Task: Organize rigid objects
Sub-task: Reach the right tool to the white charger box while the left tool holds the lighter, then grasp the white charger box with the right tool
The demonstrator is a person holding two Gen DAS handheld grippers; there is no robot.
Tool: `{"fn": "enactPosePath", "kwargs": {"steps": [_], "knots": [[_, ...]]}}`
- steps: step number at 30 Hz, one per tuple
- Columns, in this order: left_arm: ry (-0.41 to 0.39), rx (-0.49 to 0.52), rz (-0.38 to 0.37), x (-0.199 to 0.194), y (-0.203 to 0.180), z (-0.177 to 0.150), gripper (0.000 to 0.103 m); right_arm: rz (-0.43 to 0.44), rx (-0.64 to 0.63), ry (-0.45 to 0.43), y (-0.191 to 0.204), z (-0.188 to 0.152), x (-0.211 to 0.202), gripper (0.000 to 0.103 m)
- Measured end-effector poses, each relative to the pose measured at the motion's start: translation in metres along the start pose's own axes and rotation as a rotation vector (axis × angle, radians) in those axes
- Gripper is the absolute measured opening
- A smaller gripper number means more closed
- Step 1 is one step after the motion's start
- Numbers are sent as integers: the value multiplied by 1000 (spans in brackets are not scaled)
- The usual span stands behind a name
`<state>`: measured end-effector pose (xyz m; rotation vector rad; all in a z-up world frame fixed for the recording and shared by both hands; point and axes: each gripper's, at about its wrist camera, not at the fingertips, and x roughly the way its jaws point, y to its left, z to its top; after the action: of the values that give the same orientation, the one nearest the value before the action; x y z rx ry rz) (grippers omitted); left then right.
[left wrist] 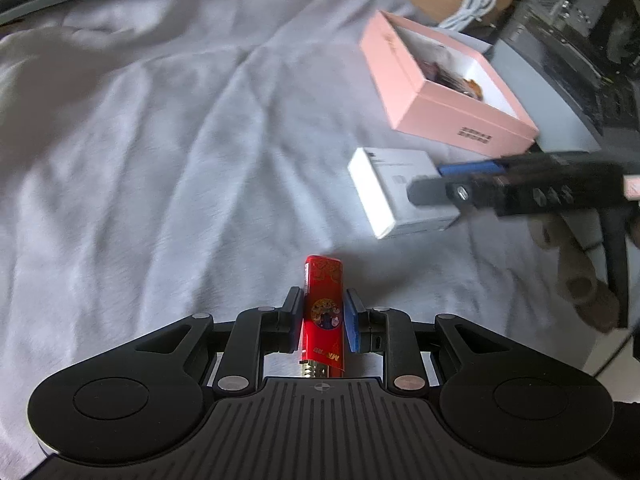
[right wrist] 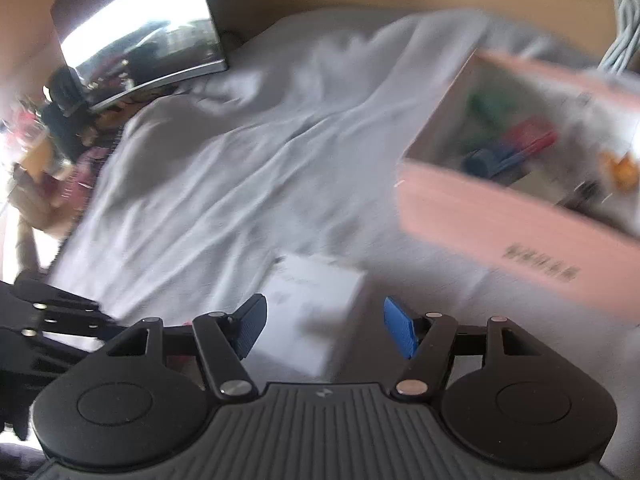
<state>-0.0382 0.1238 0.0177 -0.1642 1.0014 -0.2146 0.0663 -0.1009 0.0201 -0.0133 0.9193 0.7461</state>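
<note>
Left wrist view: left gripper (left wrist: 323, 322) closed on a red lighter (left wrist: 323, 312), blue pads pressed to both its sides, lighter lengthwise along the fingers with its metal end toward the camera. Grey wrinkled cloth (left wrist: 160, 160) below. Ahead to the right, an open pink box (left wrist: 444, 92) with small items inside, too blurred to name. Just in front of the box lies a white box (left wrist: 396, 192) on the cloth. Right gripper (left wrist: 448, 184) enters from the right edge, over the white box. White cable (left wrist: 472, 4) beyond the pink box.

Right wrist view: motion-blurred. Right gripper (right wrist: 322, 328) wide apart, nothing between its fingers. White box (right wrist: 316, 308) lies on the cloth (right wrist: 240, 160) directly ahead of the fingers. Pink box (right wrist: 500, 220) to the right, holding blurred green, red, blue and orange items. Left gripper (right wrist: 60, 320) shows at the left edge. A monitor (right wrist: 140, 32) stands at the far left.
</note>
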Motion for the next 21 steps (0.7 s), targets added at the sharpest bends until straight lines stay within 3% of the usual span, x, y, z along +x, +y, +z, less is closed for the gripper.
{"fn": "enactPosePath", "kwargs": {"steps": [4, 8, 16, 21], "knots": [[-8, -13, 7, -3, 4, -4, 25, -54, -183, 7, 35, -13, 3, 67], [-15, -10, 11, -4, 4, -4, 26, -169, -325, 23, 54, -18, 19, 67], [8, 22, 43, -6, -4, -6, 26, -136, -161, 36, 53, 2, 24, 68], [7, 54, 61, -8, -10, -11, 26, -178, -108, 47, 60, 3, 29, 70]]}}
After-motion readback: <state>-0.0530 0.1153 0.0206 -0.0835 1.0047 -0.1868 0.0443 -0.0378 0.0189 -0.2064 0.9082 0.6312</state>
